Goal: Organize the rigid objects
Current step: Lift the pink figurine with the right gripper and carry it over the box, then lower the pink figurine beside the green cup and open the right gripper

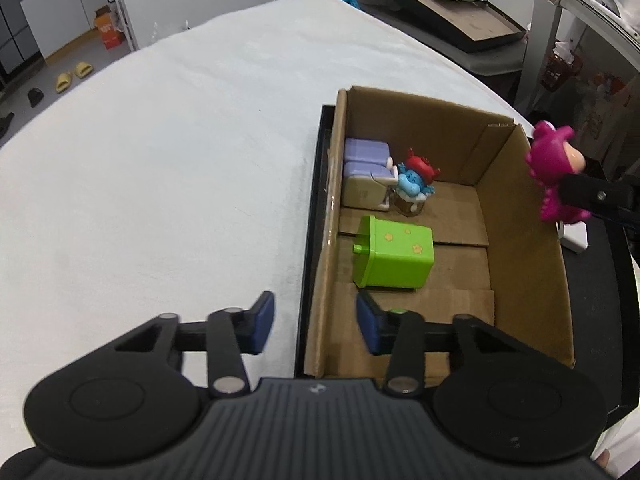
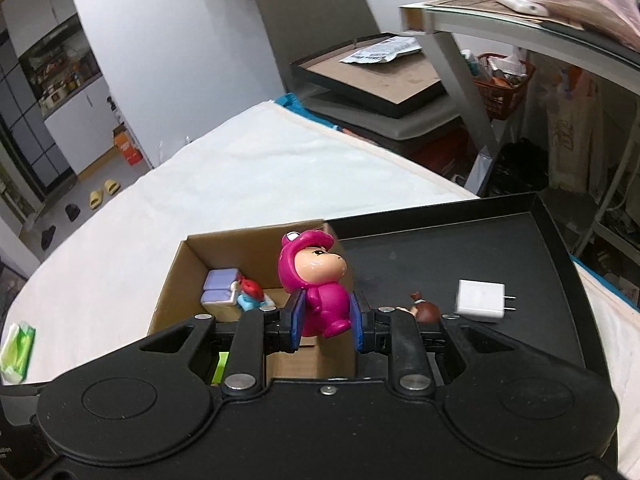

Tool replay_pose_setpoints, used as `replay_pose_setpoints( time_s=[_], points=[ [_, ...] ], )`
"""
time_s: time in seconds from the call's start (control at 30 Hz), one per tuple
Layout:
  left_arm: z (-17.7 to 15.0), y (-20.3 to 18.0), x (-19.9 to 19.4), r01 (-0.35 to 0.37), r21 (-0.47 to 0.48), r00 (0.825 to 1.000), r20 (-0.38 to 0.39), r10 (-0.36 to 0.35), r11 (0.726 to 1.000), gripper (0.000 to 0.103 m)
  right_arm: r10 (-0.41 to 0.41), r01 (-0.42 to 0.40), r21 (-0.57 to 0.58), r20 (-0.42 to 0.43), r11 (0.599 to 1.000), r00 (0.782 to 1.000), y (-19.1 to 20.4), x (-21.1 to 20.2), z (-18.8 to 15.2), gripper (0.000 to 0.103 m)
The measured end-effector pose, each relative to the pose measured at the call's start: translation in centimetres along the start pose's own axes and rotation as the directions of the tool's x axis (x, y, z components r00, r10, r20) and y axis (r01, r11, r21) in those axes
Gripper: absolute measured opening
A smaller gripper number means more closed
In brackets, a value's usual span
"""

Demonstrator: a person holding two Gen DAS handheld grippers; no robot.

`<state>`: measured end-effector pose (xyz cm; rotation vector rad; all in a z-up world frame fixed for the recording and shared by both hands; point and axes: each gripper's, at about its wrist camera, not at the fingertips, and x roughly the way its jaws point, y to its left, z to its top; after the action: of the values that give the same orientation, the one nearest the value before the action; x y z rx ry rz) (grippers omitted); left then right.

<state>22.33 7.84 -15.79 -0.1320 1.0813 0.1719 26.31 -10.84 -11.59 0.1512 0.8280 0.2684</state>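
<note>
Here we hold the right gripper (image 2: 326,322) clamped on a magenta figurine (image 2: 316,280), its blue pads pressing the toy's body from both sides while the head stands upright above them. We carry it in the air at the right wall of the cardboard box (image 1: 532,216), above the black tray (image 2: 460,240) on which the box stands. From the left wrist view the magenta figurine (image 1: 554,168) shows at the far right, just beyond the box's right wall, with the dark finger of the right gripper across it.

Our left gripper (image 1: 316,322) hovers over the near left corner of the box, its jaws partly apart with nothing between them; one blue pad sits outside the left wall and the other inside.

Inside the box a green bin (image 1: 394,254) lies on its side near the middle. Farther back, against the left wall, stand two lavender-topped blocks (image 1: 366,172), and just beside them to the right a blue figure with a red cap (image 1: 414,182).

On the tray, right of the box, we see a white charger plug (image 2: 482,300) and, near it to the left, a small brown figure (image 2: 424,310). The tray rests on a white cloth (image 1: 160,160).
</note>
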Motion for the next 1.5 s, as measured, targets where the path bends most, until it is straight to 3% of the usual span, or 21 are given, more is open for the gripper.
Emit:
replay_pose_setpoints(
  time_s=[0.13, 0.37, 0.77, 0.8, 0.9, 1.23, 1.5],
  points=[
    [-0.3, 0.3, 1.0, 0.033, -0.019, 0.999, -0.033, -0.034, 0.999, 0.010, -0.001, 0.000, -0.031, -0.009, 1.000, 1.000, 1.1, 0.7, 0.0, 0.023],
    [-0.7, 0.6, 0.7, 0.055, 0.003, 0.998, -0.018, -0.055, 0.998, 0.010, -0.009, 0.007, -0.083, -0.019, 0.996, 1.000, 3.0, 2.1, -0.1, 0.023],
    [-0.3, 1.8, 1.0, 0.100, -0.041, 0.994, -0.035, -0.102, 0.994, 0.010, -0.038, 0.036, -0.151, -0.011, 0.988, 0.999, 5.3, 4.2, -0.1, 0.024],
    [-0.4, 1.8, 1.0, 0.103, -0.038, 0.994, -0.036, -0.104, 0.994, 0.010, -0.042, 0.040, -0.161, -0.004, 0.986, 0.999, 5.5, 4.4, -0.1, 0.026],
    [-0.4, 1.8, 0.9, 0.106, -0.033, 0.993, -0.039, -0.108, 0.994, 0.011, -0.071, 0.068, -0.207, -0.006, 0.976, 0.997, 6.1, 5.2, -0.2, 0.045],
    [-0.2, 1.7, 0.2, 0.103, -0.052, 0.994, -0.031, -0.105, 0.993, 0.011, -0.032, 0.025, -0.197, -0.035, 0.980, 0.999, 6.4, 4.4, -0.5, 0.045],
    [-0.4, 1.2, -0.9, 0.065, -0.044, 0.998, -0.011, -0.066, 0.997, 0.014, 0.012, -0.018, -0.173, -0.034, 0.985, 0.999, 5.9, 3.0, -0.3, 0.055]
  ],
)
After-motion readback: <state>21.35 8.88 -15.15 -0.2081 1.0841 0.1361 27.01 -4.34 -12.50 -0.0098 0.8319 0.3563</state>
